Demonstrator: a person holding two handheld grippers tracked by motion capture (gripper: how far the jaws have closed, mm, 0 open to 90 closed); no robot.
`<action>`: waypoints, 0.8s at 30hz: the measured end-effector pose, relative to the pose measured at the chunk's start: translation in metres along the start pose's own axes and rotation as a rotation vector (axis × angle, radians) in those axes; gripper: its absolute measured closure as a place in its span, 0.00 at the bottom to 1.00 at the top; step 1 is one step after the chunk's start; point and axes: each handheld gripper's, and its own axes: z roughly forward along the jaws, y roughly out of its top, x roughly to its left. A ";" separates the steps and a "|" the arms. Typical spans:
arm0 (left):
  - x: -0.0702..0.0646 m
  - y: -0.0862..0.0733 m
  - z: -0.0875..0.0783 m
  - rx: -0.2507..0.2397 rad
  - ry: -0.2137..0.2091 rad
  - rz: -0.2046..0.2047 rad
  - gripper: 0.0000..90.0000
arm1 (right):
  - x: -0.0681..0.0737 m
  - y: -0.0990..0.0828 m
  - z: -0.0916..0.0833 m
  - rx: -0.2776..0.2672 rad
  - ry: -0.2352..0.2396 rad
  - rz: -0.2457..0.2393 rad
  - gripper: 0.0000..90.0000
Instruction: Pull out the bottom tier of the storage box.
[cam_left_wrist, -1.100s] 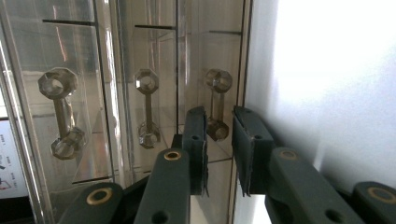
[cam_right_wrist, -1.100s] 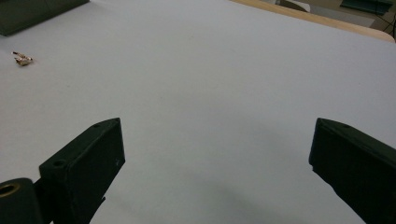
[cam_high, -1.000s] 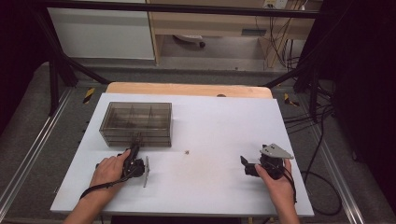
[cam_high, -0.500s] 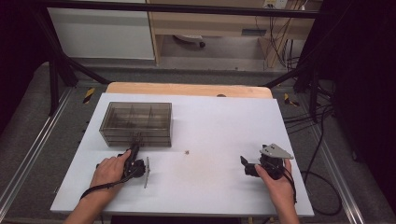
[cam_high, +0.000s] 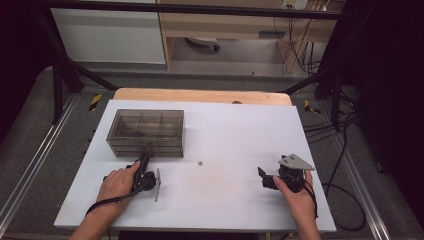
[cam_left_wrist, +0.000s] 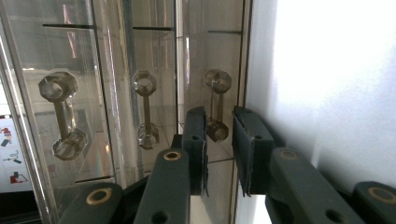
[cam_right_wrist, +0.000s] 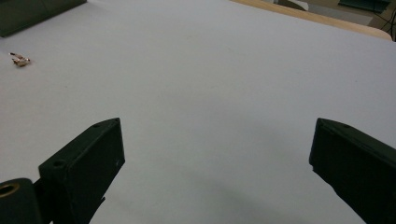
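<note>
Left tongs (cam_high: 145, 161) at the front face of the clear drawer box (cam_high: 146, 132), jaws narrowly apart around a drawer handle (cam_left_wrist: 215, 105), not clamped. Right tongs (cam_high: 262, 176) wide open, empty, over bare white surface (cam_high: 230, 135). Small brown bit (cam_high: 200, 162) lies between them.
</note>
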 end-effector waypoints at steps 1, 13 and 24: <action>0.000 0.000 0.000 0.001 0.003 0.000 0.85 | 0.000 0.000 0.000 0.001 -0.001 0.001 0.04; 0.000 0.001 -0.005 0.006 -0.002 -0.001 0.89 | -0.001 -0.001 0.000 0.000 -0.002 0.005 0.04; 0.003 -0.002 -0.030 -0.017 -0.068 -0.037 0.83 | -0.003 0.000 0.000 -0.001 0.009 0.005 0.04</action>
